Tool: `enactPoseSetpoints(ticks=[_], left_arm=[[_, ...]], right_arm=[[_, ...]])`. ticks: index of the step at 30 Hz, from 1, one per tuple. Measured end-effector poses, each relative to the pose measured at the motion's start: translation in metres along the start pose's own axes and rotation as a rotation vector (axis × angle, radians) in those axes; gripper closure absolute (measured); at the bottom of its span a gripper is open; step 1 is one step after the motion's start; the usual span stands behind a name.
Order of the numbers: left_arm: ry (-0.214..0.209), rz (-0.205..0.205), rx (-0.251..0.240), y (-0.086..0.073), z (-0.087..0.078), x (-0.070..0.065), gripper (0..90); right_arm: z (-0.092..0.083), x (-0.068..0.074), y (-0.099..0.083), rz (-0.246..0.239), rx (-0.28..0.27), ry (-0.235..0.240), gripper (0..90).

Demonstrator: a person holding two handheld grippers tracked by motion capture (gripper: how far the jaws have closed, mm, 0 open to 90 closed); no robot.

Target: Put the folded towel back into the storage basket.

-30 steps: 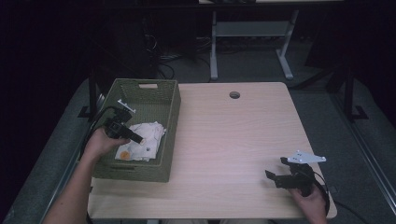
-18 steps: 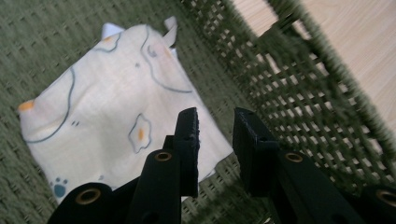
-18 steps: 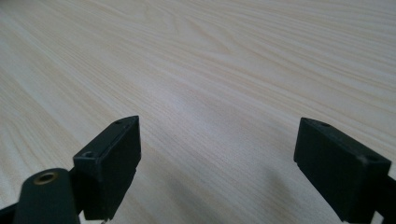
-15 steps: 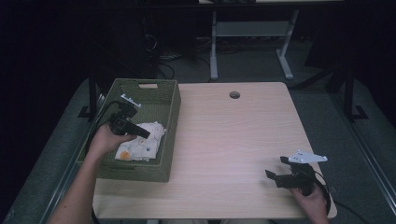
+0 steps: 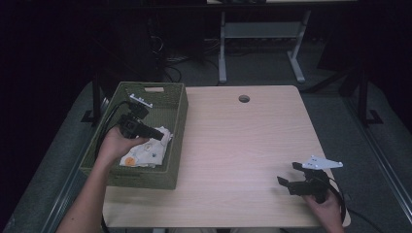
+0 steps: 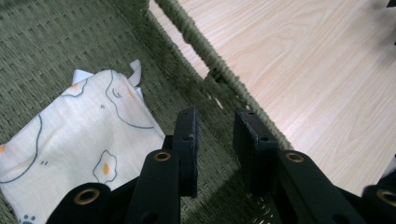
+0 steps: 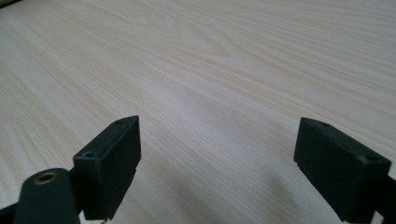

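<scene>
Left tongs (image 6: 212, 140), narrowly parted and empty, have shifted inside the green woven basket (image 5: 177, 114) beside the egg-print cloth (image 6: 70, 135), suggesting imminent pickup; right tongs (image 7: 229, 163) wide, idle on tabletop (image 5: 243, 141).

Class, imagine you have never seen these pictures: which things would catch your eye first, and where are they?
First, the green woven basket at the left edge of the pale wooden table, with a cream cloth printed with fried eggs inside. The left gripper hangs inside the basket beside the cloth, jaws slightly apart and empty. The right gripper sits at the table's near right, jaws wide open.
</scene>
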State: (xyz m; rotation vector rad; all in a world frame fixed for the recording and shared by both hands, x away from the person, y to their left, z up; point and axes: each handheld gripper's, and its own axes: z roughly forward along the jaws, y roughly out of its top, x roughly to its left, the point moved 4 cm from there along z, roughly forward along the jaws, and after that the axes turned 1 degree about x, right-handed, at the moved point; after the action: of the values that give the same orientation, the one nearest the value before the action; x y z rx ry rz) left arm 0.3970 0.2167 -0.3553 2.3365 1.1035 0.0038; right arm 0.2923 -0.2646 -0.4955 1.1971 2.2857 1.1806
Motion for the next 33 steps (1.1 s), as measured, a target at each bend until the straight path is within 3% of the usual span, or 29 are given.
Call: enactPoseSetpoints(ticks=[6,18,33], left_arm=[[-0.023,0.022,-0.033,0.009,-0.002,-0.015,70.1],[-0.049,0.09,-0.049,0.024,0.01,-0.044,67.7],[-0.098,0.144,-0.076,0.04,0.045,-0.094,62.2]], right_arm=[[0.001,0.0,0.0,-0.004,0.0,0.004,14.5],[-0.001,0.0,0.001,-0.001,-0.003,0.003,14.4],[-0.003,0.0,0.001,-0.005,-0.008,0.008,14.4]])
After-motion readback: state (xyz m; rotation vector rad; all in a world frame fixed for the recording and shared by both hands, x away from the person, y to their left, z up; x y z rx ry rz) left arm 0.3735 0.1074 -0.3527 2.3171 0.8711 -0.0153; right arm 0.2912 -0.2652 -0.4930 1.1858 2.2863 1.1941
